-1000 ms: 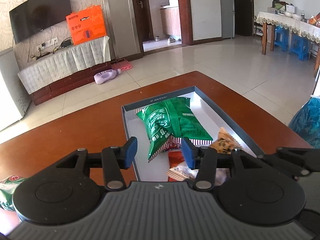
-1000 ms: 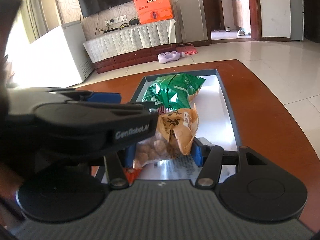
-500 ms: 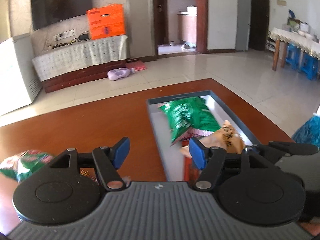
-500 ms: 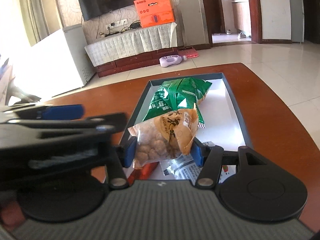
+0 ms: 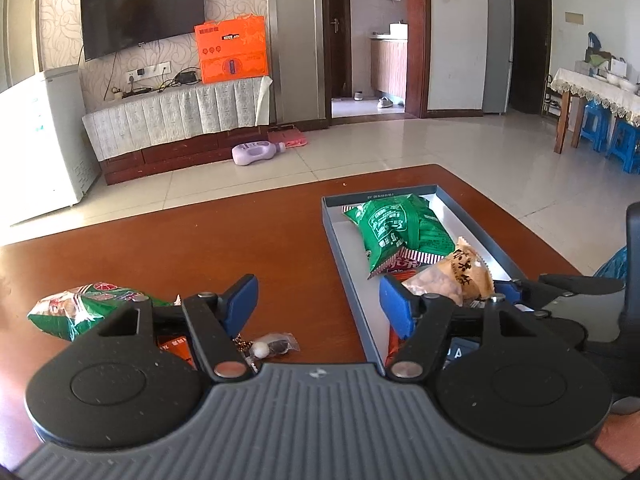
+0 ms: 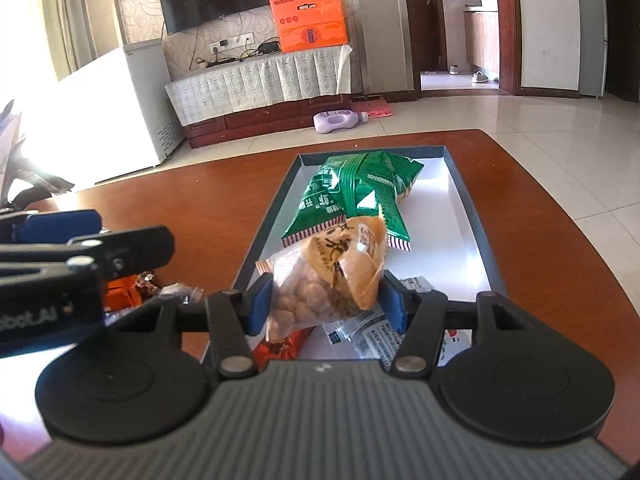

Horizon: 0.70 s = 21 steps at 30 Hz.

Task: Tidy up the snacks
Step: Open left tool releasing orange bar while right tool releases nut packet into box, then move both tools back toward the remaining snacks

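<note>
A grey tray (image 6: pixel 466 200) on the brown table holds a green snack bag (image 6: pixel 352 192) and other packets. My right gripper (image 6: pixel 326 302) is shut on an orange-and-clear bag of round snacks (image 6: pixel 328 280), held just above the tray's near end; the bag also shows in the left wrist view (image 5: pixel 452 276). My left gripper (image 5: pixel 318 300) is open and empty, above the bare table left of the tray (image 5: pixel 344 256). Loose snacks lie to its left: a green-and-red bag (image 5: pixel 80 308), a small clear packet (image 5: pixel 272 344) and an orange packet (image 5: pixel 176 346).
The table's far edge curves just beyond the tray. Past it are tiled floor, a purple bottle (image 5: pixel 256 152), a TV stand with an orange box (image 5: pixel 232 54) and a white fridge (image 5: pixel 36 140). Blue stools (image 5: pixel 612 136) stand at the right.
My left gripper has swung left, off the tray and over the bare table by the loose snacks. My right gripper still holds the orange bag and has barely moved.
</note>
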Each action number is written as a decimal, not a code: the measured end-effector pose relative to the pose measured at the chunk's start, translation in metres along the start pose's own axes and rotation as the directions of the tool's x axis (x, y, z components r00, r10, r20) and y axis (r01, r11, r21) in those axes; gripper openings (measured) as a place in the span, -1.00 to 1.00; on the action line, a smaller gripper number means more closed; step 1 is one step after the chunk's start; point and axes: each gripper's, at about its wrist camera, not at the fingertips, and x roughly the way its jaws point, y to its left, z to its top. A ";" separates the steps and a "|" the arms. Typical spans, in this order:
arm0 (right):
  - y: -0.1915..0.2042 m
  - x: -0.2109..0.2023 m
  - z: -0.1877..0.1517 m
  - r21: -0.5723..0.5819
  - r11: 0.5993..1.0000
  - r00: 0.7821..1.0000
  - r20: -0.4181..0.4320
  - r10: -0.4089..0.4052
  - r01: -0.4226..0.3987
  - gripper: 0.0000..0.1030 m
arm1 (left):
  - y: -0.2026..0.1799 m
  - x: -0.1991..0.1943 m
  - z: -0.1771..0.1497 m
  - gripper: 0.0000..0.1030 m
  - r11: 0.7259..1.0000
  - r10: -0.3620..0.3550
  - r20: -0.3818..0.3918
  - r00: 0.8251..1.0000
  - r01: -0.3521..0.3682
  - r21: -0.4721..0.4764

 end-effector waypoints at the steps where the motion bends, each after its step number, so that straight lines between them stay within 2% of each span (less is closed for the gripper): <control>1: -0.001 0.000 0.000 0.005 1.000 1.000 0.000 0.001 -0.001 0.13 | 0.000 -0.001 0.000 0.40 1.000 -0.006 0.000 1.000 0.006 -0.004; 7: -0.010 -0.003 0.002 0.026 0.999 0.999 0.007 -0.034 0.034 0.16 | -0.025 0.018 0.018 0.40 0.997 -0.041 -0.018 0.999 0.042 0.059; 10: -0.019 -0.005 0.002 0.043 0.999 1.000 0.010 -0.017 0.017 0.17 | -0.036 0.028 0.027 0.40 0.997 -0.053 -0.014 0.998 0.054 0.064; 12: -0.022 -0.007 0.002 0.035 0.999 1.000 0.005 0.005 -0.005 0.36 | -0.036 0.028 0.032 0.43 0.997 -0.069 0.003 0.998 0.069 0.043; 14: -0.021 -0.011 0.004 0.006 1.000 1.000 0.026 0.006 -0.006 0.47 | -0.032 0.026 0.032 0.47 0.997 -0.077 0.018 0.997 0.077 0.026; 21: -0.013 -0.021 0.008 -0.049 0.999 0.998 0.054 0.018 -0.015 0.47 | -0.009 0.012 0.011 0.47 1.000 -0.024 0.027 0.999 0.024 -0.006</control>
